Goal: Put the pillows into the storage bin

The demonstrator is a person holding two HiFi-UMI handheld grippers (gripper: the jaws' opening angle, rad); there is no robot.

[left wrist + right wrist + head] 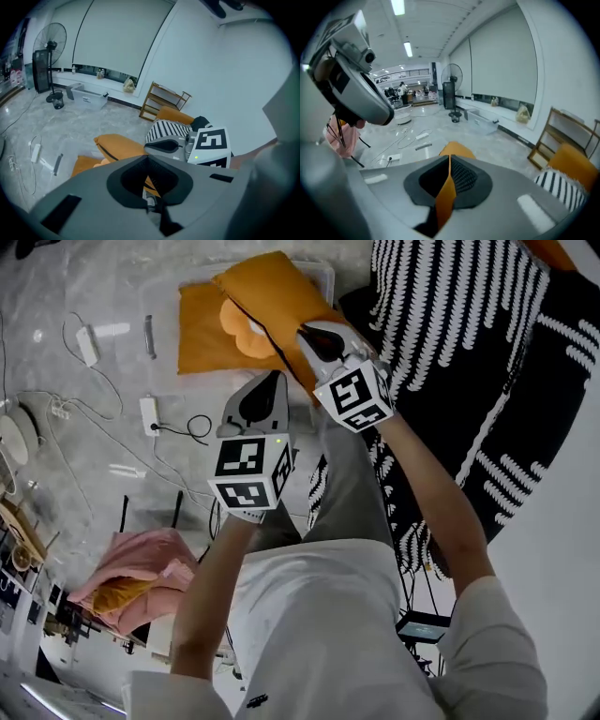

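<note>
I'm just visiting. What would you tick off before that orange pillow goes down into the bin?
1. Right gripper clamped on the orange pillow: ok, fabric is pinched between its jaws.
2. Left gripper free: ok, jaws together, nothing between them.
3. Pillow above the storage bin: ok, judging by the head view.
4. Room in the bin: cannot tell; a second orange pillow already lies in it.

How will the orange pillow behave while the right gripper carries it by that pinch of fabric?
Probably floppy: the orange pillow is held only by a thin fold of cover pinched in the right gripper, so it may sag and swing. Likely light for its bulk, since that small pinch carries it. A fold that thin could slip out.
</note>
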